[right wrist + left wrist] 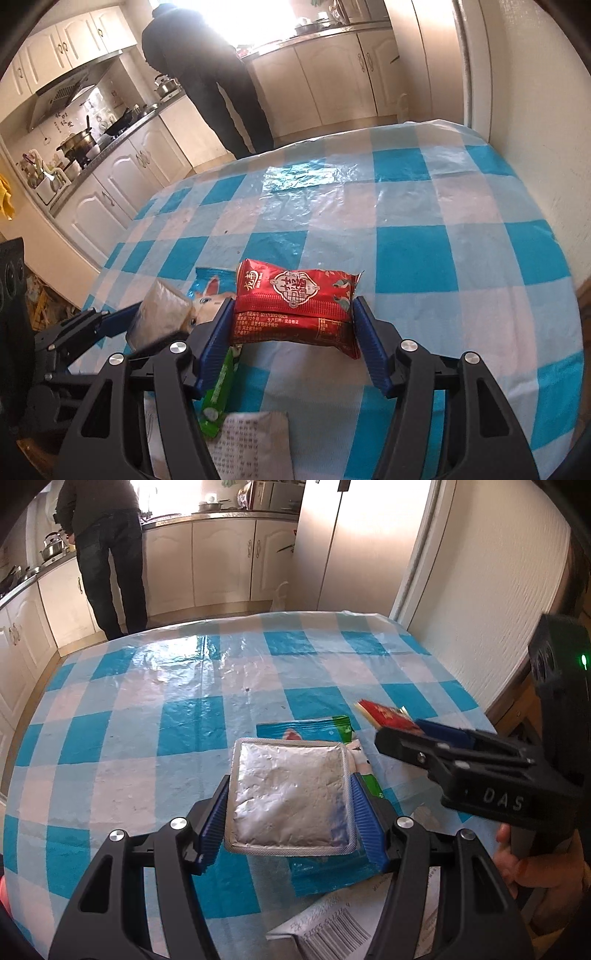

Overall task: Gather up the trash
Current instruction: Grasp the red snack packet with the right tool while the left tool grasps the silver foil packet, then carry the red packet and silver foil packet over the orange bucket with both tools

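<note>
A flat silver foil packet (290,797) sits between the blue pads of my left gripper (289,781), which is shut on it just above the checked table (147,720). To its right, my right gripper (402,731) carries a red snack packet (384,714). In the right wrist view that red packet (295,299) is pinched and creased between both pads of the right gripper (293,301). The left gripper (147,328) with the foil packet (159,314) shows at the left there. A blue and green wrapper (306,731) lies flat on the cloth under the foil packet.
A green wrapper (218,398) and printed paper (251,443) lie at the near table edge, along with a barcode sheet (332,930). A person (107,554) stands at the kitchen counter beyond the table. A white wall (480,609) borders the table's right side.
</note>
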`<state>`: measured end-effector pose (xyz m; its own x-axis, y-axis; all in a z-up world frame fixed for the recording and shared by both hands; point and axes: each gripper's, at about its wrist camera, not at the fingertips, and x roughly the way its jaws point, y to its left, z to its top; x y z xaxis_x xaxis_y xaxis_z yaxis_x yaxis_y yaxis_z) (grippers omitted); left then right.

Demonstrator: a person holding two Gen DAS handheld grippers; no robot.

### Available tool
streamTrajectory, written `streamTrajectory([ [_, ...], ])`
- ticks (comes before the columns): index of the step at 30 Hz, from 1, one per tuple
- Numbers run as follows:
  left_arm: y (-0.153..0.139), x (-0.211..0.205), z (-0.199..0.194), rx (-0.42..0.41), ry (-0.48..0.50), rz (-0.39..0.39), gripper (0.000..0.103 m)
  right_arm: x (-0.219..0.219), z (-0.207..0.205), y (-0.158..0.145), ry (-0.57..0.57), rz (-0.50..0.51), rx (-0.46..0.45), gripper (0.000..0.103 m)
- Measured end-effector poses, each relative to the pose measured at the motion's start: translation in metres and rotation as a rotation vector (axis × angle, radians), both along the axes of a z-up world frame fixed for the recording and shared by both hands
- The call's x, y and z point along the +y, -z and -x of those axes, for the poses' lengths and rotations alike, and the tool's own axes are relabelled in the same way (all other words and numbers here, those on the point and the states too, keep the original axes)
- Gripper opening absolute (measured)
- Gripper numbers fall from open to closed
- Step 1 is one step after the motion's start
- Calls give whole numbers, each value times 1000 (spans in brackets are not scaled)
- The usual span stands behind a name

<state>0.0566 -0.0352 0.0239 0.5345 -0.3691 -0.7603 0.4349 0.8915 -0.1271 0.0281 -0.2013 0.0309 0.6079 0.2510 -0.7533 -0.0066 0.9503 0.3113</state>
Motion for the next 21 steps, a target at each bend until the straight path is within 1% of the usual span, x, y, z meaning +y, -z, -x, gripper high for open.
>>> streamTrajectory([
  [10,-18,16,16,-24,-24,28,63,9,31,-7,-6,-11,-12,63],
  [21,-37,39,41,-52,-51,65,63,27,62,-27,-30,-11,-54,63],
])
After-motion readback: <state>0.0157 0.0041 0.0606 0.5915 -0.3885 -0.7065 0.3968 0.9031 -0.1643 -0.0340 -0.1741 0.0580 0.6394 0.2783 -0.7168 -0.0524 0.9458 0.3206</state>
